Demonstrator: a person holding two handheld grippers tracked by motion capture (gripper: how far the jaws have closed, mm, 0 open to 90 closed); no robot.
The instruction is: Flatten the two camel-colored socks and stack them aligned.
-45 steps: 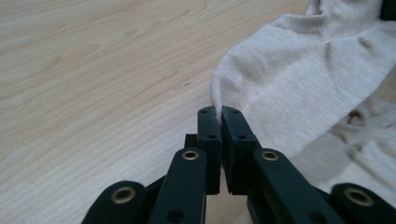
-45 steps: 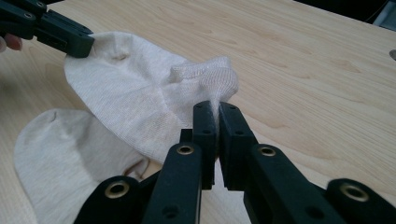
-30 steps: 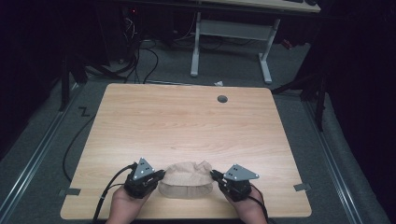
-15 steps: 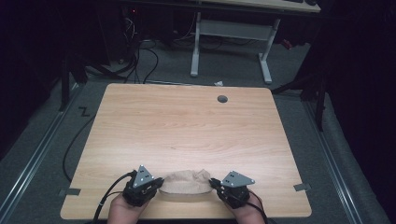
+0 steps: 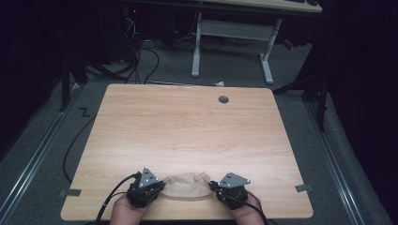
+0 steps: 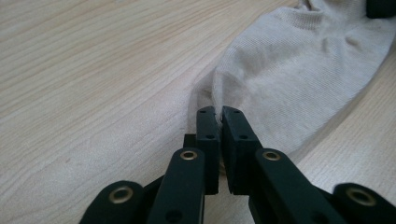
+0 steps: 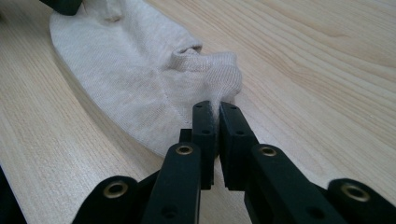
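Note:
A beige sock lies stretched sideways near the front edge of the wooden table. My left gripper pinches its left end. In the left gripper view the jaws have just been opening a little, with a fold of sock still caught between the pads. My right gripper is shut on the other end. The right gripper view has the jaws clamped on the ribbed cuff of the sock. A hand holds each gripper from below.
A round cable hole sits at the table's far side. Tape strips mark the floor by the front corners. A white desk frame and loose cables stand on the floor behind the table.
The sock bulged up between the grippers a second ago and now lies lower and flatter. Both grippers have shifted slightly toward the front edge.

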